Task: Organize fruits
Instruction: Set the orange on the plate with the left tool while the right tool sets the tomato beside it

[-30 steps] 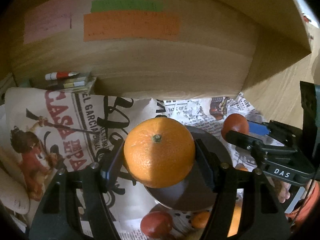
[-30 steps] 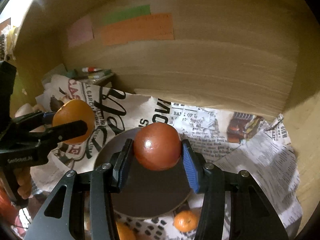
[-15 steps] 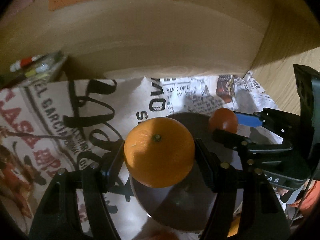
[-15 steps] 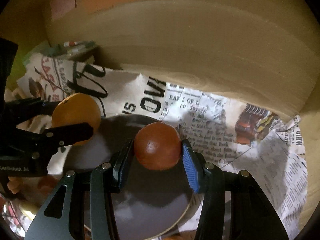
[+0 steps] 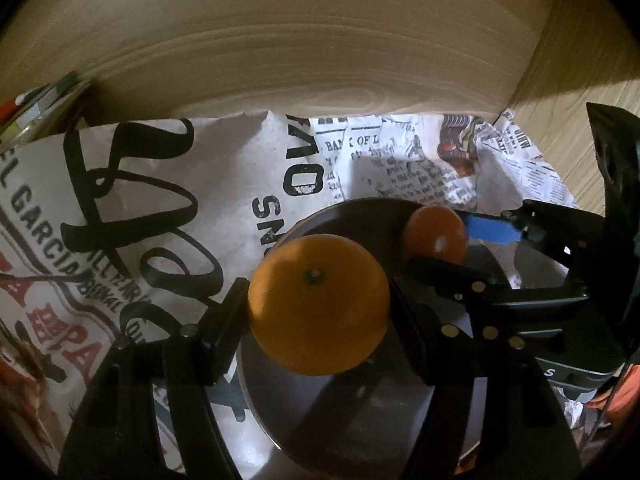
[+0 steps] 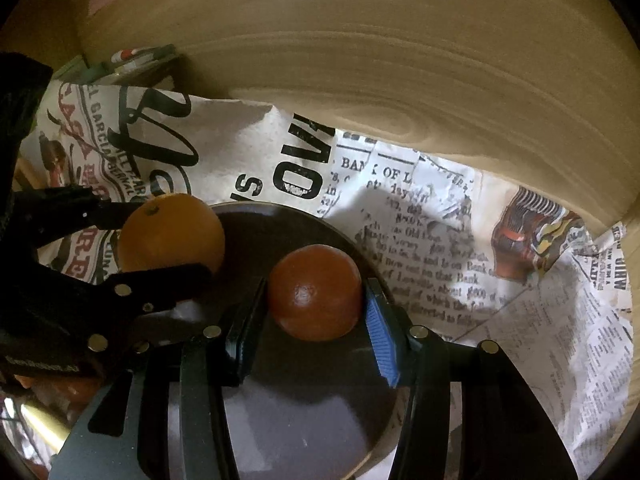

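My left gripper point(image 5: 318, 308) is shut on a large orange point(image 5: 319, 305) and holds it over the left part of a dark round plate point(image 5: 360, 412). My right gripper point(image 6: 316, 294) is shut on a smaller reddish-orange fruit point(image 6: 315, 292) over the same plate point(image 6: 304, 412). In the left wrist view the right gripper point(image 5: 440, 240) and its reddish fruit point(image 5: 435, 235) are at the plate's far right. In the right wrist view the left gripper point(image 6: 168, 236) with the orange point(image 6: 171, 234) is at the plate's left edge.
Printed newspaper sheets point(image 5: 168, 208) cover the surface under the plate. A curved wooden wall point(image 6: 400, 40) rises close behind. Markers and a small stack point(image 6: 136, 60) lie at the far left against the wall. More fruit point(image 6: 72, 390) shows dimly at the lower left.
Both grippers have moved forward and down toward the plate, each still holding its fruit. The plate now looks larger and sits right under both fruits.
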Tool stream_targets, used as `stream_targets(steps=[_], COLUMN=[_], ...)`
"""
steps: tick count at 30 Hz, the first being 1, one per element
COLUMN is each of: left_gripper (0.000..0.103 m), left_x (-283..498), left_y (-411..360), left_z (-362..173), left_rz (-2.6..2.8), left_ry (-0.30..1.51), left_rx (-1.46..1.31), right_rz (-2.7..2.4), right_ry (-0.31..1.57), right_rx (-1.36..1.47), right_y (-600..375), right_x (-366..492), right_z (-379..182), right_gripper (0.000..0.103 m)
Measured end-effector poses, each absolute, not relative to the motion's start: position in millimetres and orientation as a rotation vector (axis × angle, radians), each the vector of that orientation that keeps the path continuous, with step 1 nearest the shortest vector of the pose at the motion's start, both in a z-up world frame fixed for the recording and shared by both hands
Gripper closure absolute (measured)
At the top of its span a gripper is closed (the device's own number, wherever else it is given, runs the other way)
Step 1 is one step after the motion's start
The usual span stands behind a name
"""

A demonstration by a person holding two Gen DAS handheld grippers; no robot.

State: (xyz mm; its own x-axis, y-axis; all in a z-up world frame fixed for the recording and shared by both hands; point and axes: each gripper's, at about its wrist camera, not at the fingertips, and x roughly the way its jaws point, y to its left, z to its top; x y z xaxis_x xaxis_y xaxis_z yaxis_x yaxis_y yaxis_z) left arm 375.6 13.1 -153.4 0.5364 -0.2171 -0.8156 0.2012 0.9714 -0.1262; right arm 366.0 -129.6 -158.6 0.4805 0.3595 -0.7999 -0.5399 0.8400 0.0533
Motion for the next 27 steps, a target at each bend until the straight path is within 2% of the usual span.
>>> stream_targets(steps=[6, 8, 10, 15, 27], left_gripper=[0.032, 0.027, 0.021, 0.021, 0.013], left_x=[372, 367, 363, 345, 269], left_y=[13, 13, 13, 20, 44], left_z=[-149, -140, -133, -116, -72], left_rz=[-0.273, -0.271, -0.259, -0.224, -0.174], left_ry=[0.96, 0.929, 0.905, 0.847, 0.687], left_rx=[-0.035, -0.034, -0.023, -0.03, -0.043], right_rz=[0.557, 0.56, 0.565, 0.551, 0.577], right_ry=[0.92, 0.921, 0.919, 0.859, 0.694], right_rx=[-0.21, -0.2, -0.19, -0.199, -0.157], right_y=[-130, -130, -130, -133, -138], right_x=[365, 366, 366, 350, 289], right_z=[-159, -159, -158, -139, -84], right_gripper=[0.057, 0.057, 0.054, 0.04, 0.032])
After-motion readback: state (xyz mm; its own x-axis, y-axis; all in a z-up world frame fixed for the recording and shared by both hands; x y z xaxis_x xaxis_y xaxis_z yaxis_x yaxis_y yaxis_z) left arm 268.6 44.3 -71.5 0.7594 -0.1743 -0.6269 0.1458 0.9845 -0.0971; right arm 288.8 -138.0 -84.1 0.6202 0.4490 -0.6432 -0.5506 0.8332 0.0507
